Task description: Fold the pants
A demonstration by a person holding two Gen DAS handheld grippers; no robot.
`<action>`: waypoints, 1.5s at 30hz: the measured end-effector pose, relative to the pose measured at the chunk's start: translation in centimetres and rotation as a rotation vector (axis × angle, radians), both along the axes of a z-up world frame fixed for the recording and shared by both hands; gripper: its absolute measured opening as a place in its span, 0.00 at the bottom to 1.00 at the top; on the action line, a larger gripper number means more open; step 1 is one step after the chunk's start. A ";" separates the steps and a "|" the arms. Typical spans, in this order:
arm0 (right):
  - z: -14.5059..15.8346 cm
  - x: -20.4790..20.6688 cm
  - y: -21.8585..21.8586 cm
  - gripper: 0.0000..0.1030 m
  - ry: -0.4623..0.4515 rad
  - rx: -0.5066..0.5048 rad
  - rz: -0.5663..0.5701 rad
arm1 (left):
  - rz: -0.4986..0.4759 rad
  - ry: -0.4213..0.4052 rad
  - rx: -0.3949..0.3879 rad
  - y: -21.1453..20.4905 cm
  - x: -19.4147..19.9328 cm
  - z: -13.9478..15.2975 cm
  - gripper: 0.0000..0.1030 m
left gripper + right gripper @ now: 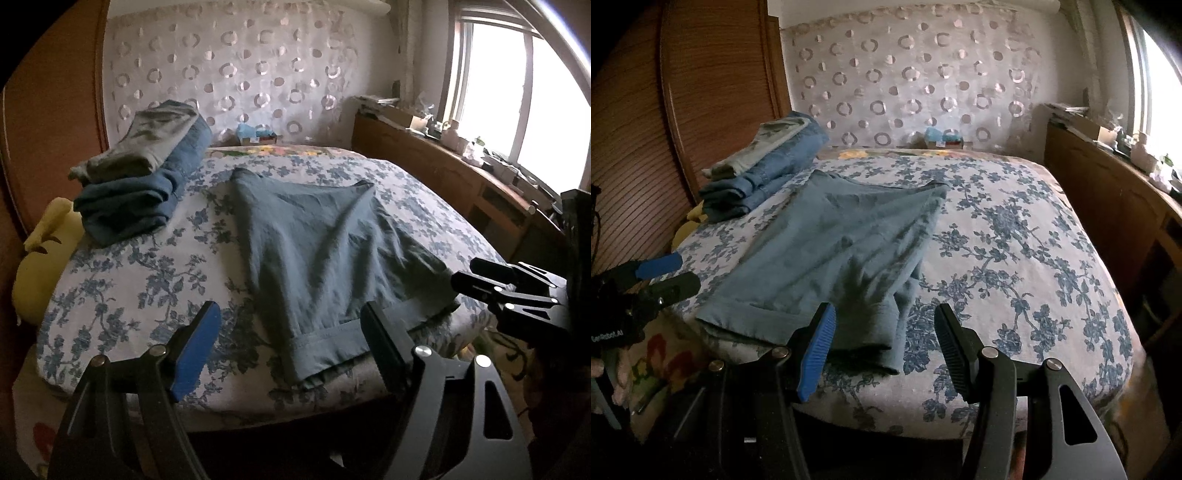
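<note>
Grey-blue pants (317,258) lie flat on the floral bedspread (122,280), legs pointing toward me, hems at the near edge. They also show in the right wrist view (827,258). My left gripper (291,350) is open and empty, just short of the near hem. My right gripper (884,347) is open and empty, by the right leg's hem. The right gripper also shows at the right of the left wrist view (480,280); the left one shows at the left of the right wrist view (670,275).
A stack of folded clothes (144,173) sits at the bed's far left, also in the right wrist view (764,166). A yellow cushion (40,266) lies at the left edge. A wooden cabinet (461,177) with clutter runs along the right under the window.
</note>
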State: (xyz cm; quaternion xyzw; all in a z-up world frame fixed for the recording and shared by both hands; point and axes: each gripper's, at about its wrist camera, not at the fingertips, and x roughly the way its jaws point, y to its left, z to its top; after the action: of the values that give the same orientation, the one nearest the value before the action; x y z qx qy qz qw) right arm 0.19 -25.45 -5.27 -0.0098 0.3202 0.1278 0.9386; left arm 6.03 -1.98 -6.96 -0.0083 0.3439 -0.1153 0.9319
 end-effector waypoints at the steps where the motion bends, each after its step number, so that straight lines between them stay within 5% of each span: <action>1: 0.0 0.0 0.1 0.56 0.001 -0.001 0.000 | 0.000 0.004 -0.001 -0.1 0.1 -0.1 0.77; 34: -2.4 1.6 -1.0 0.56 0.063 -0.029 0.025 | 0.013 0.124 0.003 0.4 2.2 -4.3 0.76; 41: -2.5 1.6 -0.9 0.55 0.063 -0.023 0.035 | -0.009 0.124 -0.013 0.2 1.8 -4.1 0.64; 45: -2.5 1.4 -0.7 0.45 0.059 -0.020 0.056 | -0.029 0.123 -0.022 -0.2 1.6 -4.1 0.57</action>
State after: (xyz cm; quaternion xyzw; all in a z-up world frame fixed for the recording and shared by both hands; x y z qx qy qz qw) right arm 1.64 -26.11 -7.80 -0.0242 0.3485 0.1511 0.9247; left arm 7.61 -2.13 -11.03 -0.0206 0.3995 -0.1317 0.9070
